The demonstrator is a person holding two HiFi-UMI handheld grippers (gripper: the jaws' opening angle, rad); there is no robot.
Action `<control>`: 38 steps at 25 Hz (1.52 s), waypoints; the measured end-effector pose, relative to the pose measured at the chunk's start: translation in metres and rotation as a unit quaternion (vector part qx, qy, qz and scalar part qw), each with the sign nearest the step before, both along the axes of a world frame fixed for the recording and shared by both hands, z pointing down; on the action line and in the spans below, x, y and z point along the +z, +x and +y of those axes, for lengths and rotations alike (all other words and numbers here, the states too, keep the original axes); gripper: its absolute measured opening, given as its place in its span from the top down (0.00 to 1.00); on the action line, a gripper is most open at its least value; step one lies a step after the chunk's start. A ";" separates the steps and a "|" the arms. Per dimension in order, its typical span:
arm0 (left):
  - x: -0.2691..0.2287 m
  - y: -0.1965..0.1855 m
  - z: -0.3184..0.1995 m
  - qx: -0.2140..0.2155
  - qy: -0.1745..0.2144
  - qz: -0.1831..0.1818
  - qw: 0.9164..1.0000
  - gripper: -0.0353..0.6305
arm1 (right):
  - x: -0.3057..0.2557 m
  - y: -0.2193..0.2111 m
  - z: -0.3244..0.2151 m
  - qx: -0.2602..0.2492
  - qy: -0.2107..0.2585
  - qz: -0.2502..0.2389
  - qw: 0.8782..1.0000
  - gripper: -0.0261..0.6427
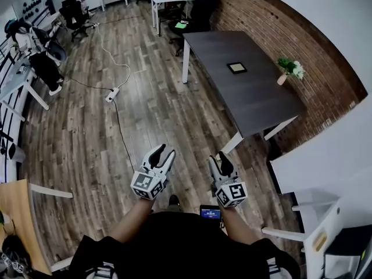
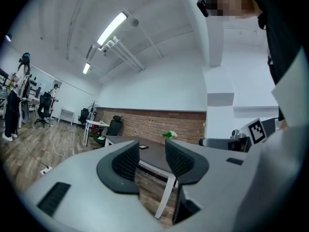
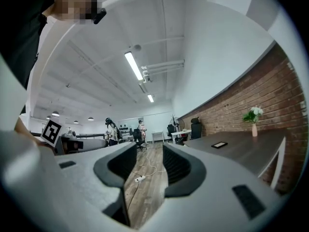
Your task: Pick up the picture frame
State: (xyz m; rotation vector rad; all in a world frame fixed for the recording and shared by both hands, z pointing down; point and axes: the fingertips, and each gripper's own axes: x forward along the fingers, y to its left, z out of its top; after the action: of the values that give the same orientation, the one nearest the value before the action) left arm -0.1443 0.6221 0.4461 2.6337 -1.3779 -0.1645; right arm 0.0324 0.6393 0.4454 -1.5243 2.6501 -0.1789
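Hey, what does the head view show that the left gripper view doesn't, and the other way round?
Head view only: the small screen at the person's waist and a wooden tabletop at lower left. Left gripper view only: the ceiling lights. Both: the dark table, the frame lying flat on it, and the flowers near the brick wall.

Head view: I am finding the picture frame (image 1: 236, 67) too small to tell what it is displaying, and a wooden tabletop (image 1: 14, 214) is running off the left edge. Left gripper view: the left claw (image 2: 151, 151) is covering much of the bench (image 2: 113, 139).
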 end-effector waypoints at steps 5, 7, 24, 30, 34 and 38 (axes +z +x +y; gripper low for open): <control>0.000 -0.024 -0.059 -0.008 -0.003 0.007 1.000 0.72 | -0.009 -0.020 -0.060 -0.004 0.007 0.006 1.000 0.70; -0.001 -0.027 -0.079 -0.008 -0.004 0.008 1.000 0.73 | -0.010 -0.021 -0.078 -0.004 0.006 0.008 1.000 0.71; -0.003 0.003 -0.331 -0.019 -0.004 0.001 1.000 0.72 | -0.002 0.009 -0.339 -0.024 0.016 -0.018 0.999 0.70; -0.021 0.019 -0.422 -0.034 -0.003 -0.016 0.999 0.72 | -0.006 0.025 -0.435 -0.044 0.007 -0.025 0.999 0.70; -0.021 0.026 -0.468 -0.040 -0.004 -0.019 0.999 0.72 | -0.007 0.030 -0.481 -0.055 0.012 -0.028 0.998 0.71; -0.022 0.028 -0.501 -0.039 -0.002 -0.023 0.999 0.72 | -0.002 0.032 -0.515 -0.056 0.005 -0.030 0.998 0.70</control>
State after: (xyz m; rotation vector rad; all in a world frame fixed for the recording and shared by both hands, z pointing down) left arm -0.1167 0.1209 0.4244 2.5978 -1.4937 -0.1119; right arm 0.0640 0.1243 0.4437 -1.3451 2.6867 -0.2162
